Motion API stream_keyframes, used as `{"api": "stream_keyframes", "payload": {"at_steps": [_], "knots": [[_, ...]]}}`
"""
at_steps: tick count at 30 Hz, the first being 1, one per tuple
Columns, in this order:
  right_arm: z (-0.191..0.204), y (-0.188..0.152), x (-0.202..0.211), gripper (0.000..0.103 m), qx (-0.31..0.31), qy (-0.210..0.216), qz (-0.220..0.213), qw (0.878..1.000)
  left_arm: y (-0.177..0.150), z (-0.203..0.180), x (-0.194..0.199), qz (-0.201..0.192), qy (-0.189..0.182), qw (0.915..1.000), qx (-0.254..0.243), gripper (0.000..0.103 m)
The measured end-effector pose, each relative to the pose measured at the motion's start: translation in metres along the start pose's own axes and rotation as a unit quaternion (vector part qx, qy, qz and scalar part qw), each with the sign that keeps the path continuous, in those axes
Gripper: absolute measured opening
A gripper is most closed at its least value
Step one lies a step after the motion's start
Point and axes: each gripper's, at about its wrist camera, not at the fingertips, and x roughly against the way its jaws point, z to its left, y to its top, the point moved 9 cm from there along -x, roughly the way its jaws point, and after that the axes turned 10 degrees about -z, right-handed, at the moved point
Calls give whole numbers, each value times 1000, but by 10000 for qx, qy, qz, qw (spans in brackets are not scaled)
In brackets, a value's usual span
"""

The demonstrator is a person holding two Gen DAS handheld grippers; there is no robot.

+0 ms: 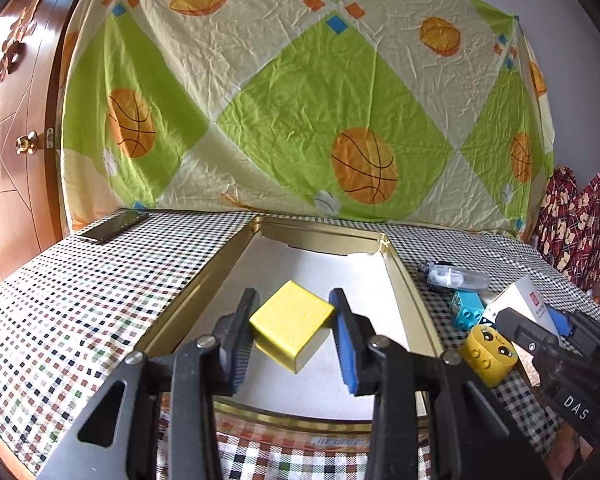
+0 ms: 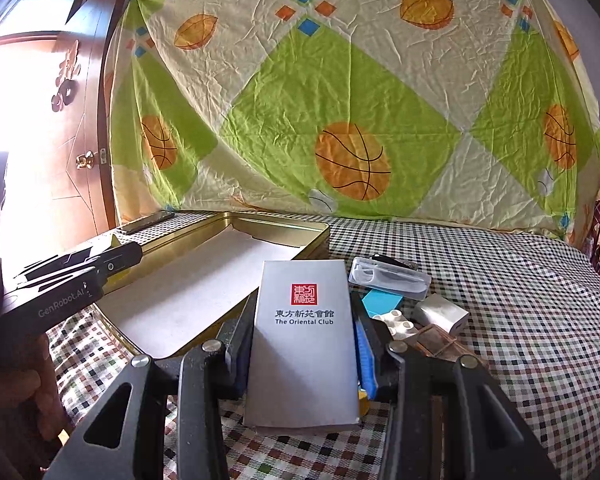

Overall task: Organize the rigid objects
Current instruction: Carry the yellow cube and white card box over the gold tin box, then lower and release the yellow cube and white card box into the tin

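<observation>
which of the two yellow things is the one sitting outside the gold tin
The yellow face block, a rounded piece with cartoon eyes, on the checked tablecloth right of the gold tin. The plain yellow box is over the tin.

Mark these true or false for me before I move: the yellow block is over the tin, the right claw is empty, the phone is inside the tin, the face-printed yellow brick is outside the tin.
1. The yellow cube-shaped block sits between the left claw fingers above the open gold metal tin. True.
2. The right claw is empty. False: it is shut on the grey rectangular card box printed "The Oriental Club".
3. The dark flat phone lies inside the tin. False: it lies on the checked tablecloth, left of the tin.
4. The yellow round brick with a printed face stands outside the tin, on its right. True.
</observation>
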Motion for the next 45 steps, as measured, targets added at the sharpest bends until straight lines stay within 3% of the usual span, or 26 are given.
{"api": "stream_keyframes", "payload": {"at_steps": [31,40,45], "knots": [[37,2,-25,44,-5,572,385,9976,6,35,-22,386,224,9988,-196,36],[41,29,-60,44,-26,765,631,9951,13,32,-47,846,-28,9957,-375,36],[45,34,-95,44,-29,854,990,9914,16,23,-69,1180,-127,9906,-677,36]]}}
